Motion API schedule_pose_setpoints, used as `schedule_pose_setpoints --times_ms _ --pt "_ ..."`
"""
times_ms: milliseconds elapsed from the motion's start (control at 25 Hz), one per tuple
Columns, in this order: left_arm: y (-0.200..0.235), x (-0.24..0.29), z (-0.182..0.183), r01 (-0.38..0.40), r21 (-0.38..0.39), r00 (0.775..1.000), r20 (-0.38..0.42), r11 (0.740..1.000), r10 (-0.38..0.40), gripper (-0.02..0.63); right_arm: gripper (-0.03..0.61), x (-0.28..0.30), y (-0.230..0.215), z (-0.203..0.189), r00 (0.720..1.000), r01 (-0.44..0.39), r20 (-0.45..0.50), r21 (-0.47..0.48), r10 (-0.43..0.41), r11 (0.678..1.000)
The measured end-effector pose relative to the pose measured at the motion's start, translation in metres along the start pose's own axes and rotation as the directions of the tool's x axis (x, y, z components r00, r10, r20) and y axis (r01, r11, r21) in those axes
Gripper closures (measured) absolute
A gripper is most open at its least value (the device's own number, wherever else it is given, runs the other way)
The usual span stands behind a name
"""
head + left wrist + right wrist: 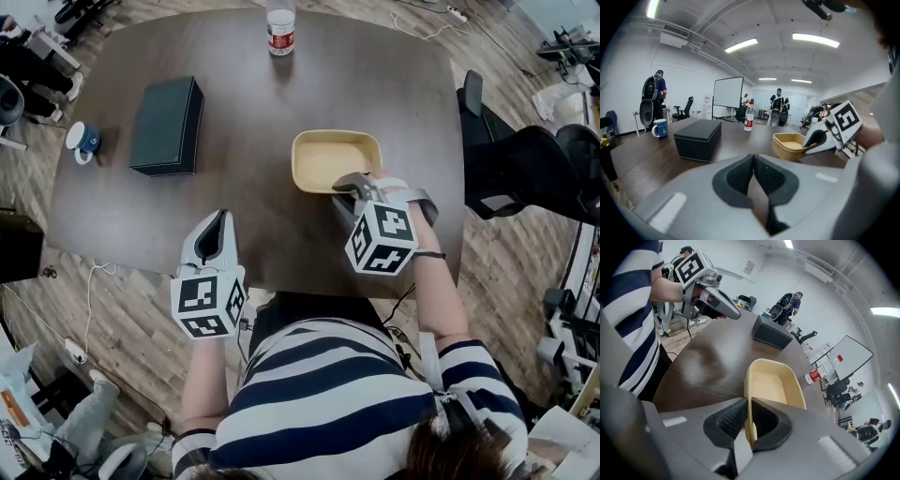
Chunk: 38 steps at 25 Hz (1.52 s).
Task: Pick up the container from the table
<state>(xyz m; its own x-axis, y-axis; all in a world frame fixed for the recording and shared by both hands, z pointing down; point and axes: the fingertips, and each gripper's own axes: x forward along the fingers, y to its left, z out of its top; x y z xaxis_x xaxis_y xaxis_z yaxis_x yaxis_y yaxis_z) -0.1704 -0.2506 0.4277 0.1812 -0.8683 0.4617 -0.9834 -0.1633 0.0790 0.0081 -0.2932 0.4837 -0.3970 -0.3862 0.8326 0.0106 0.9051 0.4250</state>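
A shallow beige container (336, 159) sits near the middle of the dark wooden table (253, 112). My right gripper (352, 186) is shut on its near rim; in the right gripper view the thin wall of the container (773, 380) runs between the two black pads of my right gripper (749, 414). Whether its base touches the table I cannot tell. My left gripper (218, 221) hovers over the table's near edge, left of the container, shut with nothing in it. In the left gripper view the pads of my left gripper (753, 163) meet, and the container (790, 144) lies ahead to the right.
A black box (167, 125) lies at the left of the table, with a blue and white mug (84, 141) beyond it at the edge. A water bottle (280, 26) stands at the far edge. A black office chair (525, 169) is by the right side.
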Motion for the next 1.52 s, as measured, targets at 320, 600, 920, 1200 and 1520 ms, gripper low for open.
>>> schedule_pose_setpoints --times_ms 320,600,920,1200,1520 --pt "0.005 -0.039 -0.006 0.032 0.022 0.999 0.021 0.999 -0.033 0.614 0.555 -0.025 0.035 0.019 1.0 0.013 -0.008 0.033 -0.013 0.999" --pt "0.007 -0.065 -0.013 0.044 0.025 0.998 0.034 0.999 -0.045 0.614 0.555 -0.047 0.062 0.029 0.999 0.031 -0.012 0.055 -0.031 0.998" --pt "0.001 -0.084 -0.024 0.061 0.038 0.997 0.036 0.997 -0.062 0.614 0.555 -0.067 0.089 0.031 0.999 0.04 -0.021 0.09 -0.038 0.995" --pt "0.003 -0.098 -0.033 0.063 0.031 0.997 0.033 0.998 -0.064 0.614 0.555 -0.08 0.11 0.041 1.0 0.027 0.005 0.116 -0.028 0.993" --pt "0.007 -0.111 -0.041 0.039 0.02 0.999 0.035 0.999 -0.04 0.614 0.557 -0.092 0.126 0.048 1.0 0.011 0.026 0.116 -0.014 0.993"
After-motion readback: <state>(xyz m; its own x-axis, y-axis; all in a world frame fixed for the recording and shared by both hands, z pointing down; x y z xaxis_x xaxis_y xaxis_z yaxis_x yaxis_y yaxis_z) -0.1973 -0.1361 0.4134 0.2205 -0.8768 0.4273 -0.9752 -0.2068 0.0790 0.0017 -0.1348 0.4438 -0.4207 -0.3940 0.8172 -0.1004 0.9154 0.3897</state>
